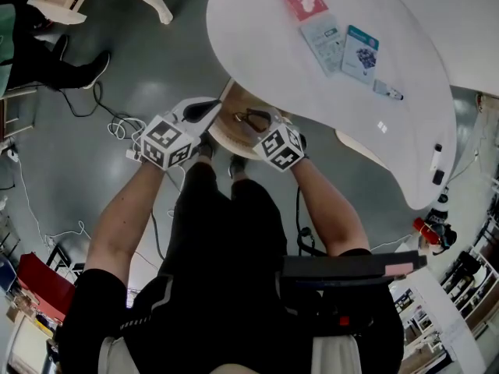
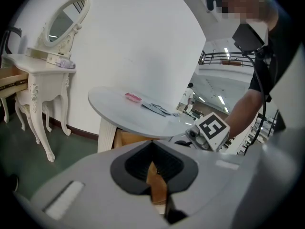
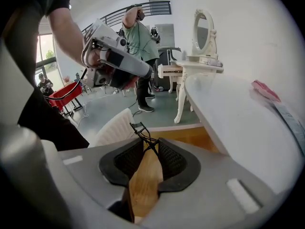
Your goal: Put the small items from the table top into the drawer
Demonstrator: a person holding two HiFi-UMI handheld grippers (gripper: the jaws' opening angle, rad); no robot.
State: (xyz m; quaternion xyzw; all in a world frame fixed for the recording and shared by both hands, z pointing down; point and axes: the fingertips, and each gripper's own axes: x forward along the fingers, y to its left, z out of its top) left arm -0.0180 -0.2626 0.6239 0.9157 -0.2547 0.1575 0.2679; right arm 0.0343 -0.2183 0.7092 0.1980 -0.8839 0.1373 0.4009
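Two grippers hang side by side above the open drawer point(image 1: 228, 135), whose wooden inside juts out from under the near edge of the white table top point(image 1: 257, 45). The right gripper point(image 3: 152, 141) pinches a black eyelash curler point(image 3: 143, 133) at its pad tips, and the curler's head sticks out beyond them over the wood of the drawer. The left gripper point(image 2: 152, 147) has its tips pressed together with nothing between them; it sits just left of the drawer, beside its pale rounded front. Above the drawer the table's curved rim overhangs closely on the right, while the drawer's near side is open from above. Well back from that rim a pink packet point(image 1: 304, 1), two pale blue packets point(image 1: 323, 39) and a small tube point(image 1: 387, 92) lie in a loose row across the top. Left of the grippers the grey floor point(image 1: 156, 45) is open apart from loose cables point(image 1: 117, 123). A white dressing table point(image 2: 43, 75) stands against the wall, well apart from the table.
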